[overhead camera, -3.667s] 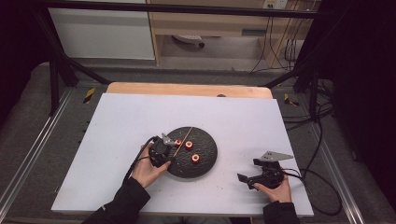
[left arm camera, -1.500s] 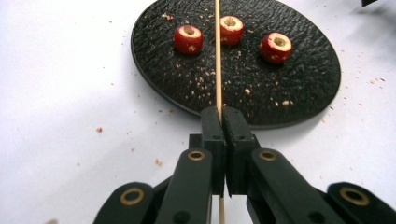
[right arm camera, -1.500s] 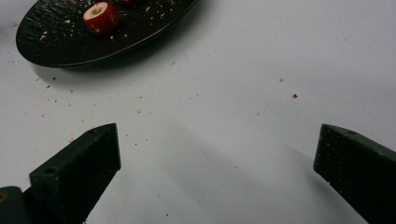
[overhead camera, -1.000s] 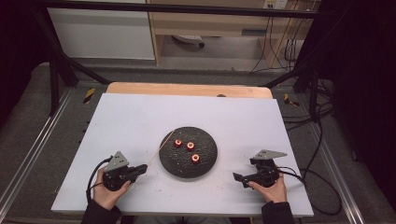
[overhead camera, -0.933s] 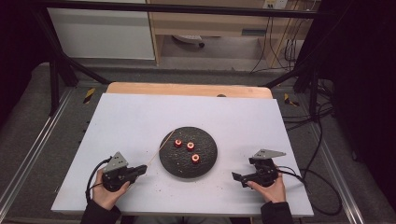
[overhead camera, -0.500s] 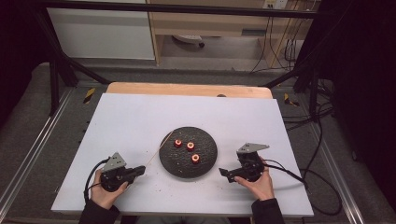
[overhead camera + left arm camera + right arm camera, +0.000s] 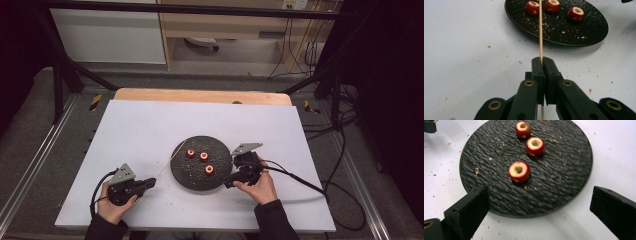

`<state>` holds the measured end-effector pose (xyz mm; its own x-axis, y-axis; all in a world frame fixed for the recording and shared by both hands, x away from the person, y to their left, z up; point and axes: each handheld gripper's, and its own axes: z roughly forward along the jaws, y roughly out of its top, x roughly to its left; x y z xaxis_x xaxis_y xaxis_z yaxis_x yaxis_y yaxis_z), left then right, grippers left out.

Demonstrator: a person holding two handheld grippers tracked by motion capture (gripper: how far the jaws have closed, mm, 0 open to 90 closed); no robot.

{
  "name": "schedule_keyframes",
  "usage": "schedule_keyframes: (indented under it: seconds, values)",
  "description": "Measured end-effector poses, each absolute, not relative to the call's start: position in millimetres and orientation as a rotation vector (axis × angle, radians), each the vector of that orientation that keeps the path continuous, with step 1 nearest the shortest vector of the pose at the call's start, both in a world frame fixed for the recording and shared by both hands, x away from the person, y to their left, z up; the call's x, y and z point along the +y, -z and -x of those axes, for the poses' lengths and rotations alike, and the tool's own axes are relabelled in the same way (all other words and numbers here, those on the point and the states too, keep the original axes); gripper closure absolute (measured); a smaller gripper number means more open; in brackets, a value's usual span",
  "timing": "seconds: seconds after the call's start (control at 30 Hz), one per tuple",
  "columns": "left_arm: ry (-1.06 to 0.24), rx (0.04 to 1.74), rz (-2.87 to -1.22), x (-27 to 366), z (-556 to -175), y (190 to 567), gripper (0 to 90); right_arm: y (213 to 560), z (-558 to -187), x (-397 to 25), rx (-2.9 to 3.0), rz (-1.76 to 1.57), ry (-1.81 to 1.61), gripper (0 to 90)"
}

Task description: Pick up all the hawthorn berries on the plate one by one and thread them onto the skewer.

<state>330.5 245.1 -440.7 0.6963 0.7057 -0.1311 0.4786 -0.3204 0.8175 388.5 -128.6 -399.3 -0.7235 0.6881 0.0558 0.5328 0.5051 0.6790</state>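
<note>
Since the earlier frames my right gripper [image 7: 231, 181] has slid in from the table's right edge to the rim of the black slate plate [image 7: 185, 177], while my left gripper [image 7: 148, 183] has stayed parked near the front left of the white table [image 7: 150, 125].

Starting at the left: the left gripper has its jaws pressed together on a thin wooden skewer [image 7: 540, 32], pinching it low on the shaft. In the left gripper view the skewer runs straight out from the jaw tips, its long axis aimed across the near rim of the plate and between two of the fruits. In the high view its free end just reaches the plate's left edge.

On the plate lie three small cored red fruits, hawthorn berries I would guess, though the view is too coarse to be sure. They form a loose row, each with its hollow turned up. The nearest berry [image 7: 519, 171] lies straight ahead of my right gripper, about midway between its jaws in the right gripper view.

At the right, the right gripper is spread wide and holds nothing, its tips at the plate's near right rim. Of the two hands it is far nearer the fruit, so I judge the pick falls to it: a short push forward would bracket that nearest berry.
</note>
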Motion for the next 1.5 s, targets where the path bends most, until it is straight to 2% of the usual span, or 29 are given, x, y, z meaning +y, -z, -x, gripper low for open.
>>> schedule_keyframes:
  seconds: [0.4,0.83,1.1,1.5]
  values:
    - [-0.310,0.909,-1.989,244,-330,441,88.0,391,-407,-89,2.643,-0.954,-0.901,13.0]
    - [-0.305,0.895,-2.008,241,-329,443,87.9,400,-421,-63,2.760,-0.947,-0.794,29.0]
    - [-0.304,0.894,-2.011,240,-329,443,88.0,401,-428,-59,2.804,-0.962,-0.717,44.5]
    - [-0.303,0.888,-2.017,239,-329,443,88.0,410,-437,-57,2.852,-0.953,-0.621,55.4]
